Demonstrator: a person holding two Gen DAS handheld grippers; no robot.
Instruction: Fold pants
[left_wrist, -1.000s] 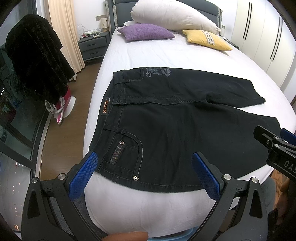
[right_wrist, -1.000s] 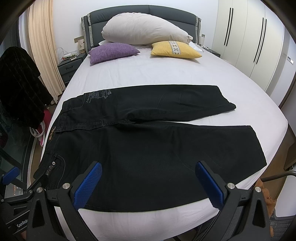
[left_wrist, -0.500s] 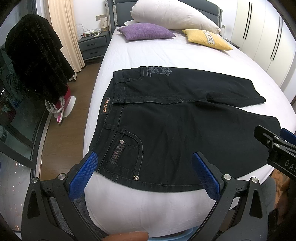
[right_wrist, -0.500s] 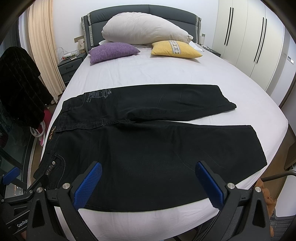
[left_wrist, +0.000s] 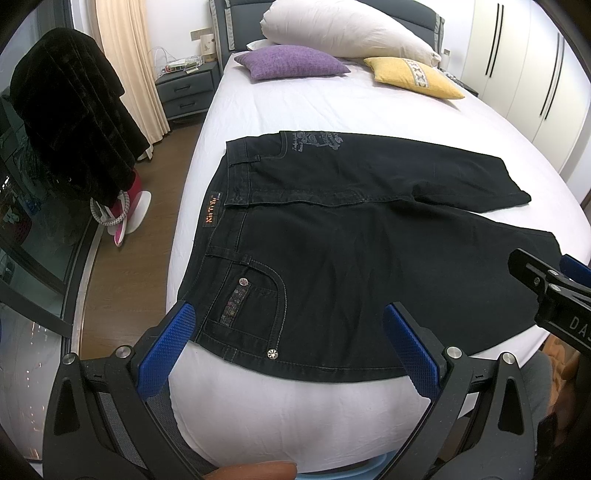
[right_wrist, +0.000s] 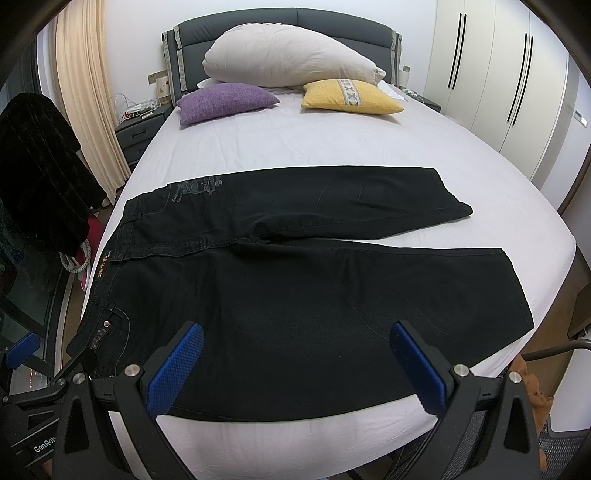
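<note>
Black pants lie flat across the white bed, waistband to the left, both legs pointing right and spread slightly apart; they also show in the right wrist view. My left gripper is open and empty, hovering over the near edge of the pants by the front pocket. My right gripper is open and empty over the near leg. The right gripper's tip shows at the right edge of the left wrist view, and the left gripper shows at the lower left of the right wrist view.
A white pillow, purple cushion and yellow cushion lie at the headboard. A nightstand and a dark garment on a rack stand left of the bed. Wardrobes line the right wall.
</note>
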